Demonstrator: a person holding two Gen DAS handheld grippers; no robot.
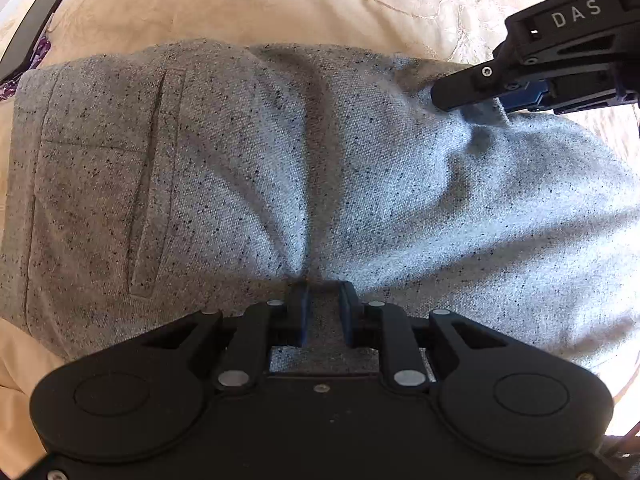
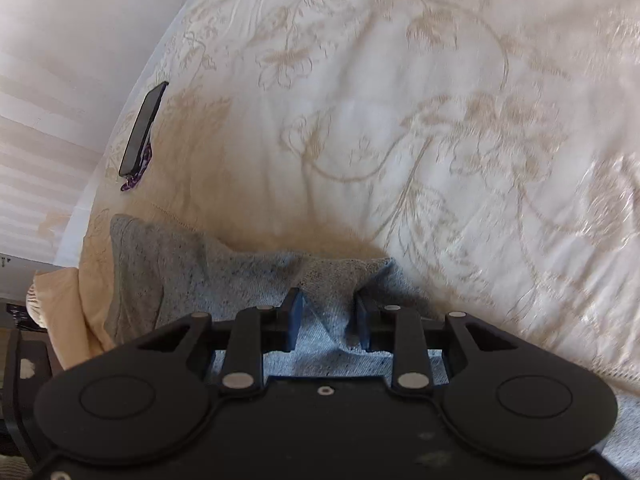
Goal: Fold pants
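Note:
Grey speckled pants (image 1: 280, 168) lie on a cream embroidered bedspread (image 1: 240, 4), with the waistband and a slit pocket (image 1: 154, 184) at the left. My left gripper (image 1: 323, 292) is at the near edge of the cloth, its jaws a small gap apart with fabric between them and creases fanning out from that spot. My right gripper (image 1: 472, 106) comes in from the upper right and bunches the far edge of the pants. In the right wrist view the right gripper (image 2: 328, 302) has grey fabric (image 2: 324, 280) peaked between its parted jaws.
A black phone (image 2: 143, 130) lies on a purple patterned item (image 2: 138, 176) near the bed's left edge; it shows at top left in the left wrist view (image 1: 32, 28). The bedspread (image 2: 440, 120) stretches far beyond the pants. A white wall (image 2: 60, 60) is at the left.

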